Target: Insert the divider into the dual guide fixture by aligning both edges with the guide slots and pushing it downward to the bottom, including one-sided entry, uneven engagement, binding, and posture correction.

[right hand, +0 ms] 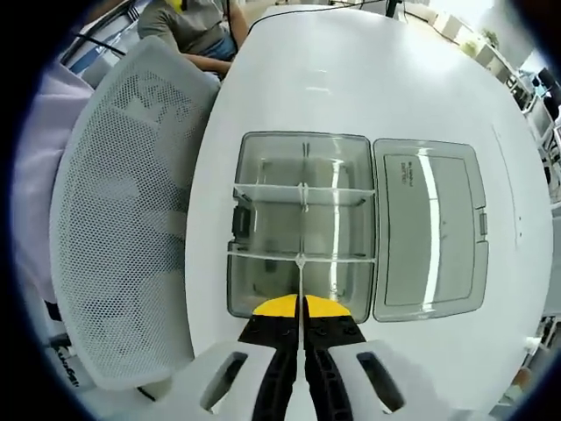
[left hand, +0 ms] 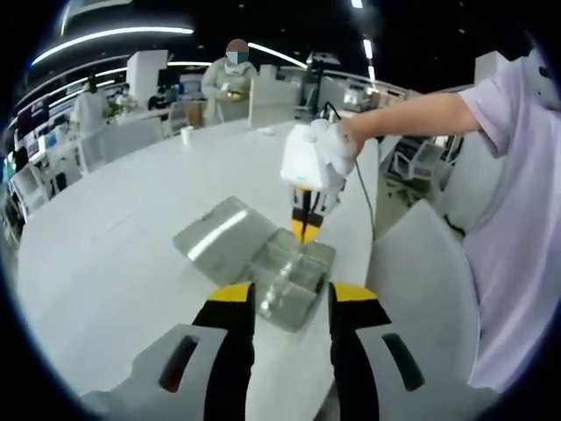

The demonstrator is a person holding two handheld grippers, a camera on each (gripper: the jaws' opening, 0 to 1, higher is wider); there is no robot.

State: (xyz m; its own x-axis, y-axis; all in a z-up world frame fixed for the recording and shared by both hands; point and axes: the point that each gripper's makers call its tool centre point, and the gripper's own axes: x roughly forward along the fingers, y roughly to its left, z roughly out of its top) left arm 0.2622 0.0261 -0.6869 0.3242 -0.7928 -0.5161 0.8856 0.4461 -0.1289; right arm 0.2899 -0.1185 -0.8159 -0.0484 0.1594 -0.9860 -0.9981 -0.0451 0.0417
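Right gripper pinched the divider by its near top edge, over the clear box. Left gripper was spread, empty. Divider prob. thin, light, stiff, slippery; grip top edge, centred.

A broad, glossy white rounded tabletop spreads under long curved ceiling light strips in a dim open office. A white mesh-backed office chair stands at the tabletop's near edge. Beyond the far edge stand white partitions and more pale desks.
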